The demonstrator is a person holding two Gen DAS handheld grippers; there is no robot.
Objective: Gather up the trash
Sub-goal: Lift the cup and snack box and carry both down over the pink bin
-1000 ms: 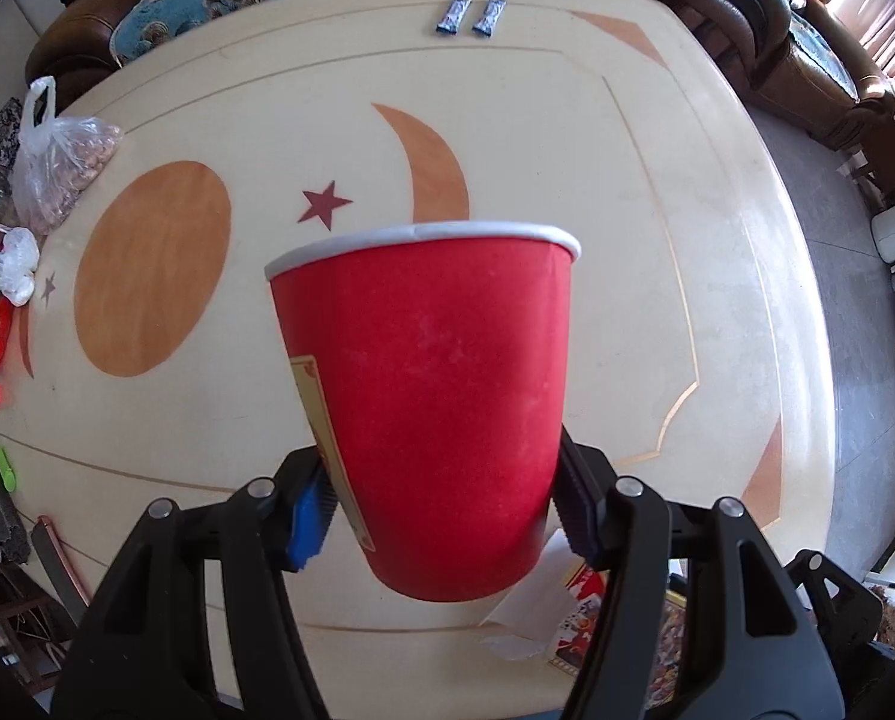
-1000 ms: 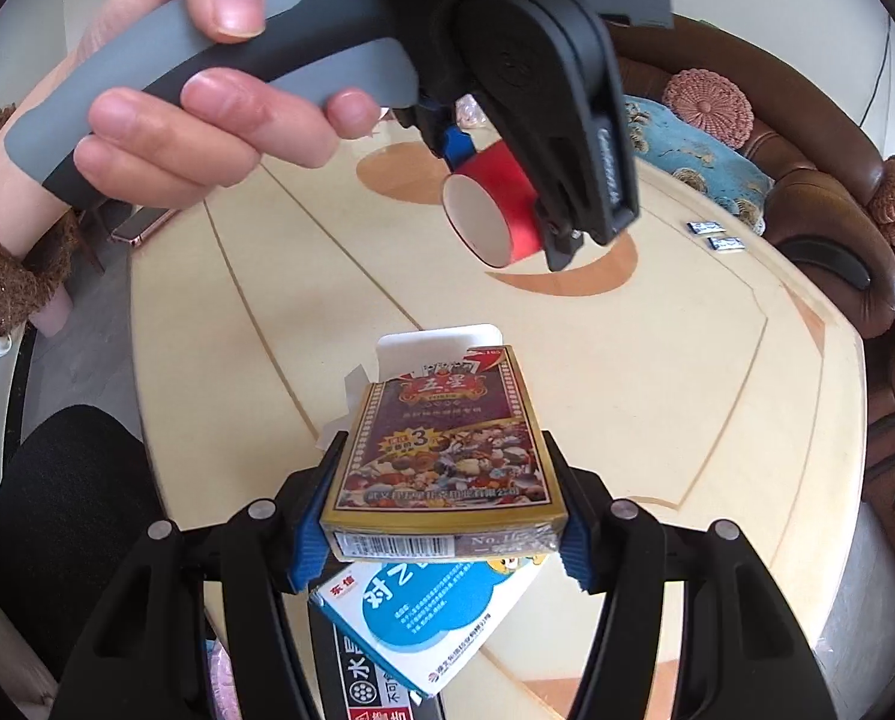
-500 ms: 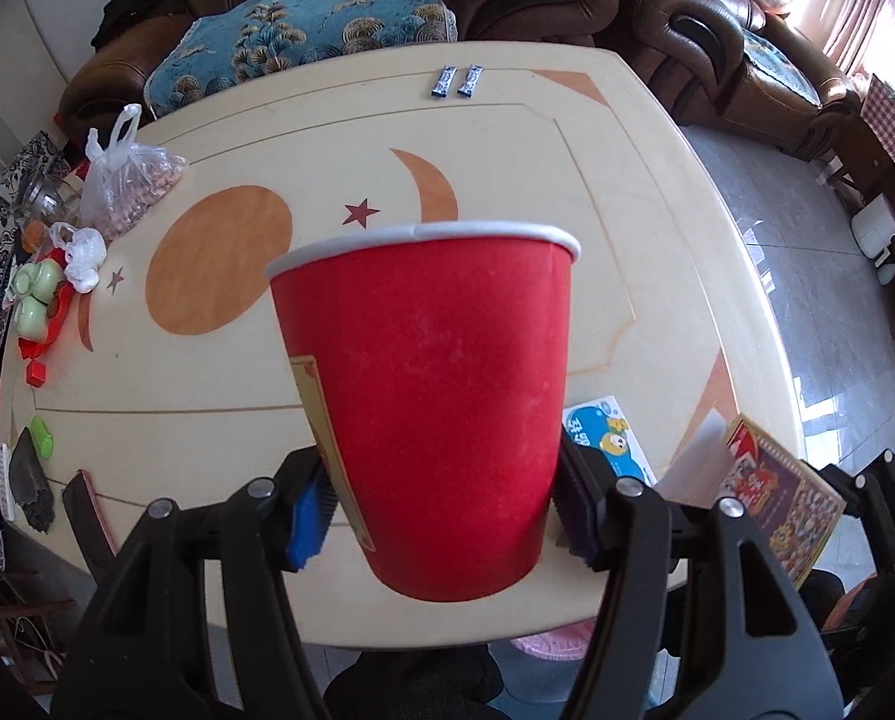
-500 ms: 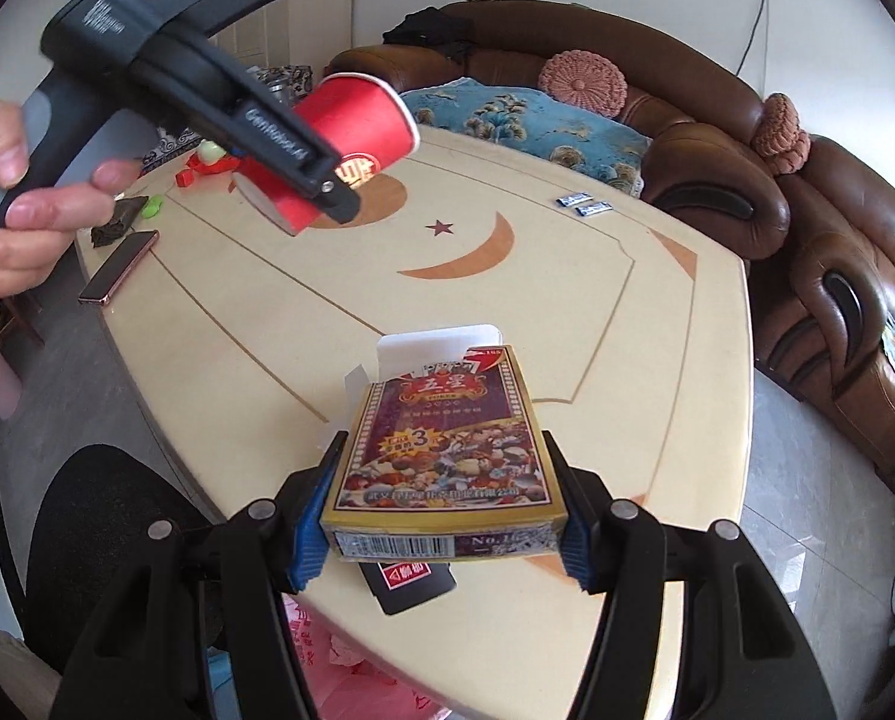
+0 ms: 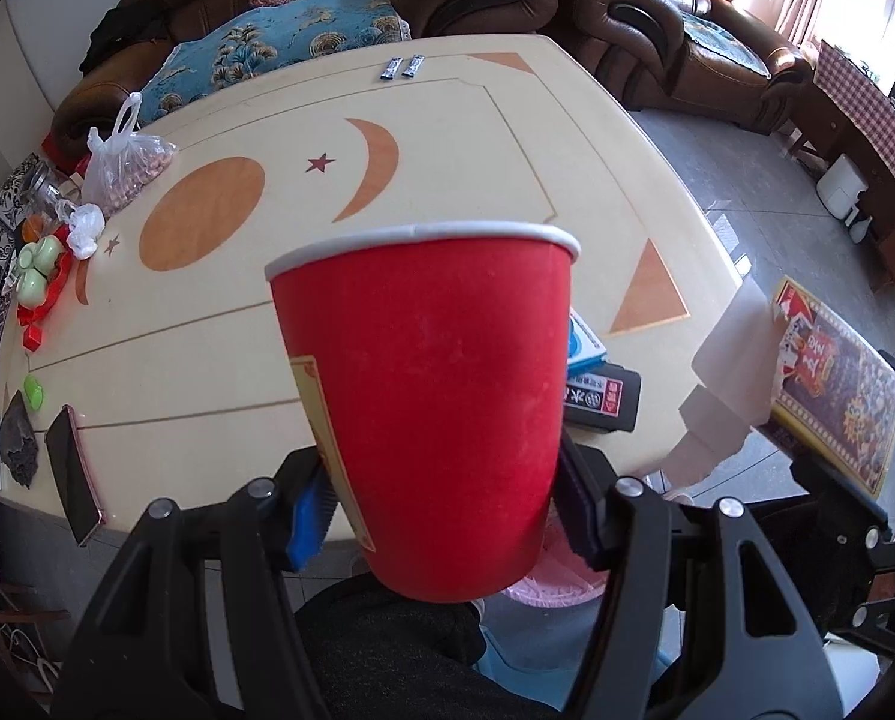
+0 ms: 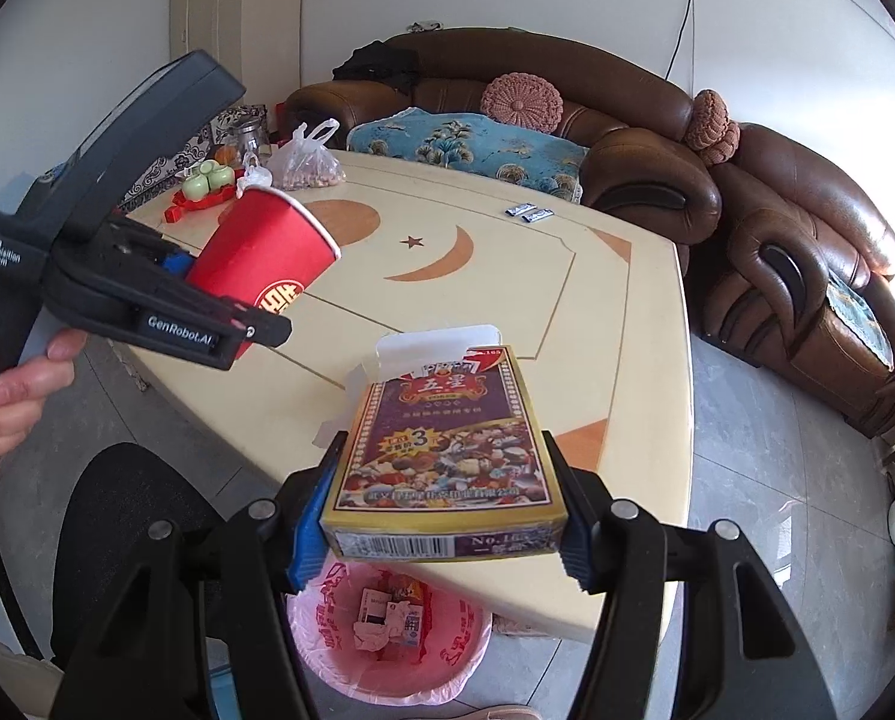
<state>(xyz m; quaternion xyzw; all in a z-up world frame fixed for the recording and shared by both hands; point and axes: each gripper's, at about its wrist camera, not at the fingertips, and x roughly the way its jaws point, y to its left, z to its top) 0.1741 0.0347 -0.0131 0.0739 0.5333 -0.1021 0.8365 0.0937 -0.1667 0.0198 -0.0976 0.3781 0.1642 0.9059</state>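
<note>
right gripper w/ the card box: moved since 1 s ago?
Yes. The right gripper, shut on the card box, has pulled back off the table and now sits above the pink-lined bin.

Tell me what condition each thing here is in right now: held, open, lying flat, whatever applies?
Left claw: shut on the red paper cup.
Red paper cup: held off the table, tilted in the right wrist view.
Right claw: shut on the card box.
Card box: top flap open, held above the bin.
Pink-lined bin: open, some trash inside.
Phone: flat at the table edge.
</note>
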